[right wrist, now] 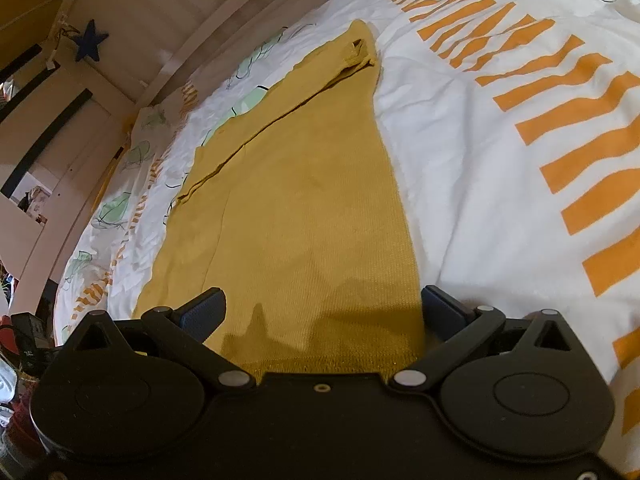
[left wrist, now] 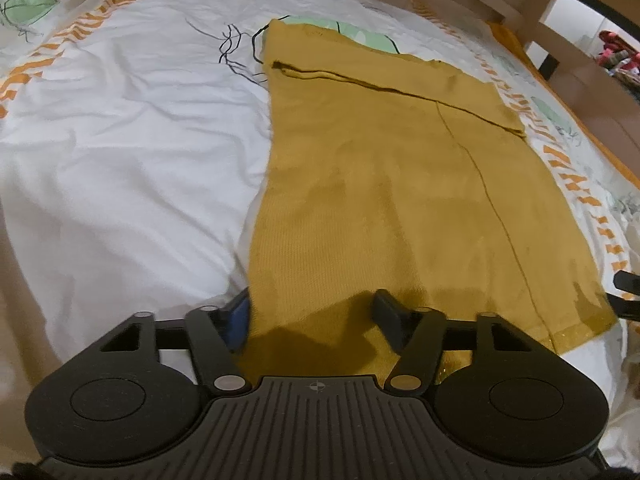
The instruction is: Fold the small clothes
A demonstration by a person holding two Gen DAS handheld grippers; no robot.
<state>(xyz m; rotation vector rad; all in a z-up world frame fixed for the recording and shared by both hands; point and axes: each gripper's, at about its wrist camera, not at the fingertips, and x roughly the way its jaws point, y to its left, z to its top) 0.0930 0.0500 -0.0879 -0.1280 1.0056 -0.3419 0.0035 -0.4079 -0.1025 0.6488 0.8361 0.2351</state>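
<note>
I am at the near hem of the mustard sweater (left wrist: 372, 184), which lies flat on the bedspread (left wrist: 132, 152) straight ahead of both my grippers, its length running away from me. The sleeves already look folded in across the far end, so I judge the side folds done and the lengthwise fold, hem up toward the collar end, to be the step in hand.

My left gripper (left wrist: 314, 308) is spread wide and holding nothing. Its left finger (left wrist: 238, 312) sits just outside the sweater's left edge, and its right finger (left wrist: 390, 306) is over the cloth, so the near left corner lies between them. My right gripper (right wrist: 322, 306) is likewise spread and empty, with the near right corner of the sweater (right wrist: 304, 200) between its fingers: the right one at the cloth's right edge, the left one over the fabric. In the left view a dark piece at the far right edge may be my right gripper, though I cannot be sure.

Both grippers are held low and angled down at the hem, side by side. Whether the fingers touch the cloth I cannot tell.

Next I expect to need both grippers to pinch all layers at each corner, then lift evenly and carry the hem forward; an uneven pinch could skew the fold.
</note>
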